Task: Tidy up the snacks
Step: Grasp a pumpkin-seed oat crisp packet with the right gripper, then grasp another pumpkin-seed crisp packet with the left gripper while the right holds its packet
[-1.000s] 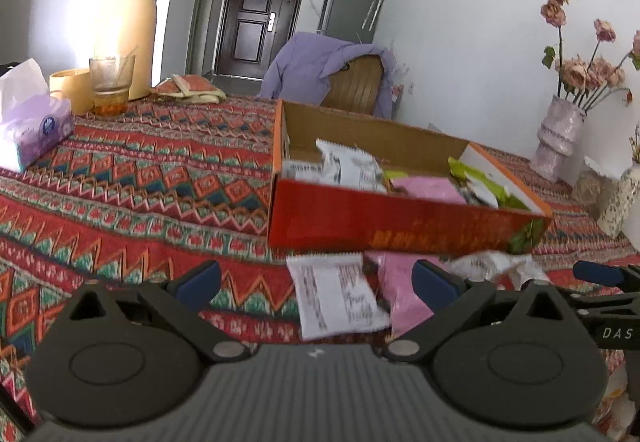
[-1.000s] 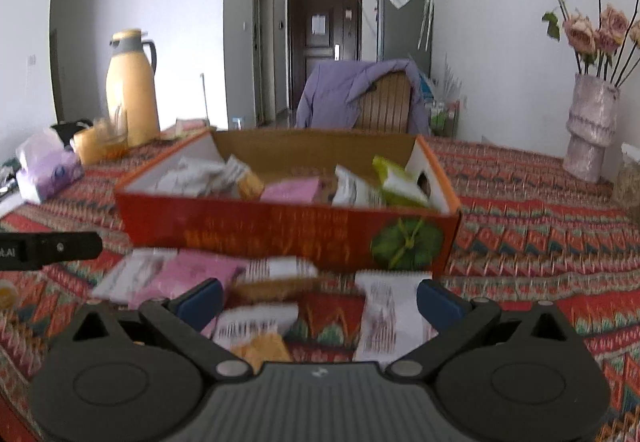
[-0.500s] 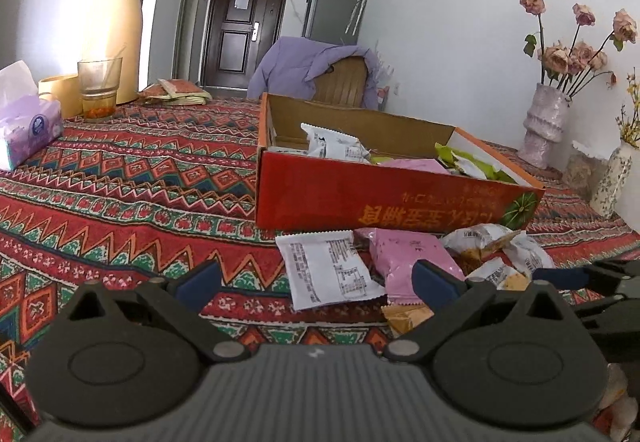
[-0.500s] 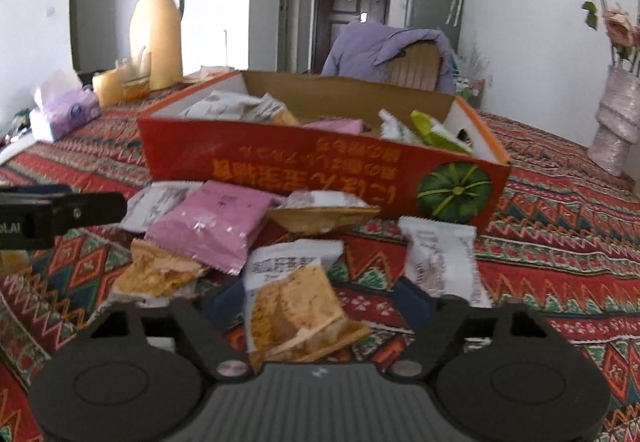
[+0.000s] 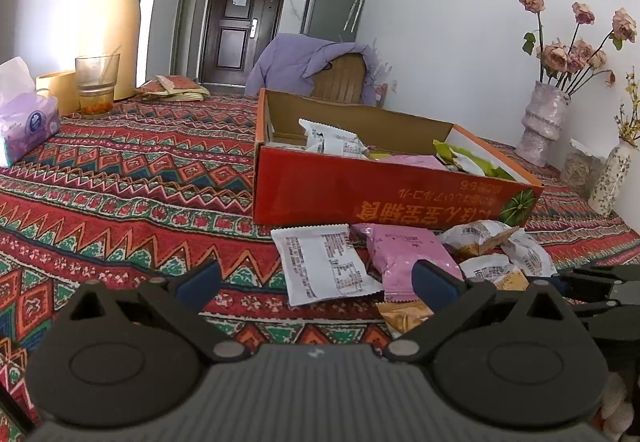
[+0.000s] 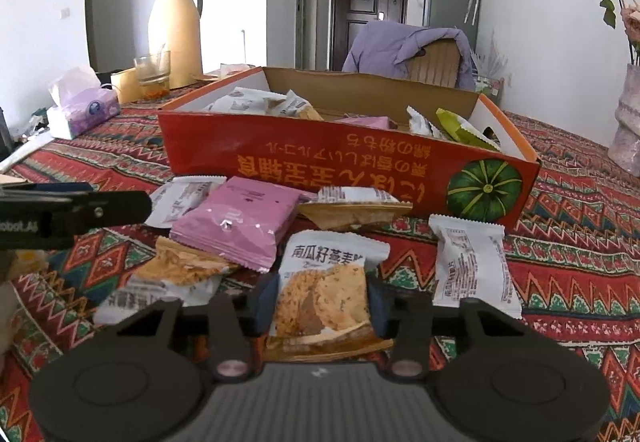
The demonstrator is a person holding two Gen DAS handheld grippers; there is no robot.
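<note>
Right gripper (image 6: pixel 322 302) jaws have just been closing, now clamped on a white-and-orange snack packet (image 6: pixel 324 290), seemingly still resting on the table (image 6: pixel 560 262) in front of the red box (image 6: pixel 320 162); pink packet (image 6: pixel 240 226) and other packets lie just beside; left gripper (image 5: pixel 316 282) spread wide, nothing between its fingers.

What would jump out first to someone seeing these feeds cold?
The red snack box with its green pumpkin print, mid-table on the patterned cloth. Loose packets lie before it, a pink packet among them. Nearest, the right gripper has just closed on a cracker packet.
</note>
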